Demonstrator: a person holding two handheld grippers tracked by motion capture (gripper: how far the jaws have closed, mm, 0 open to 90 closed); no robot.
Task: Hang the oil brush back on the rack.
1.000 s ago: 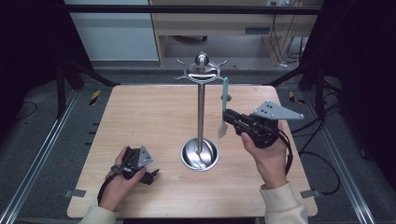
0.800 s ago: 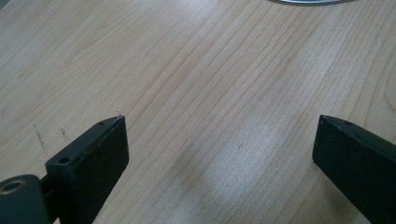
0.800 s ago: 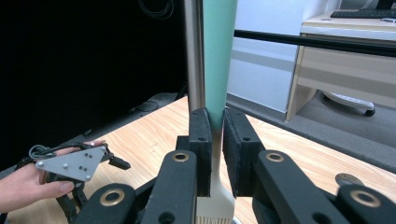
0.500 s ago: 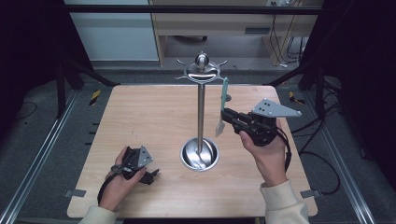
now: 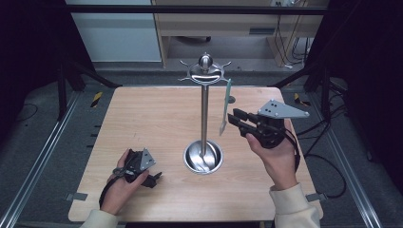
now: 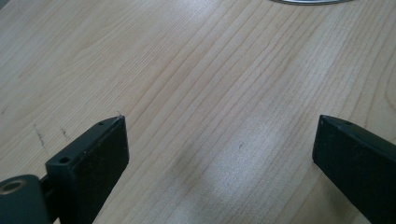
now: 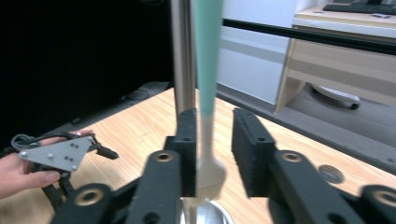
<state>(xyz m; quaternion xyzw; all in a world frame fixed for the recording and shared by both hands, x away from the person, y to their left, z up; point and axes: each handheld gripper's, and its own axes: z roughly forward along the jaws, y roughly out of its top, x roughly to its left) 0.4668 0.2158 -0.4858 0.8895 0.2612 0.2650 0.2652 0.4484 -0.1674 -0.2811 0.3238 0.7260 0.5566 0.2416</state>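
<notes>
A: Start at the left. What is there?

B: The left hand-held gripper [image 5: 153, 179] lies low on the wooden table [image 5: 142, 118], near its front left corner, held in the person's left hand [image 5: 119, 187]. Its own view shows the jaws spread wide over bare wood grain, with nothing between them, which the high view is too small to show.

A: And in the middle?

B: A metal stand [image 5: 204, 114] rises upright from a round dished base [image 5: 203, 156], with hooks around its ball-topped head. Something metallic lies in the base; I cannot tell what.

A: The hanging thing?

B: A brush with a teal handle [image 5: 226, 107] hangs just right of the pole, long axis near vertical, pale head pointing down.

A: The right side?

B: The right hand-held gripper [image 5: 237, 122] is raised beside the brush. Its own view [image 7: 212, 154] shows the jaws narrowly apart either side of the brush's lower end [image 7: 210, 172], one jaw touching or nearly so; whether it grips, I cannot tell.

A: The room?

B: Dark floor, black frame posts, a light cabinet behind.
</notes>
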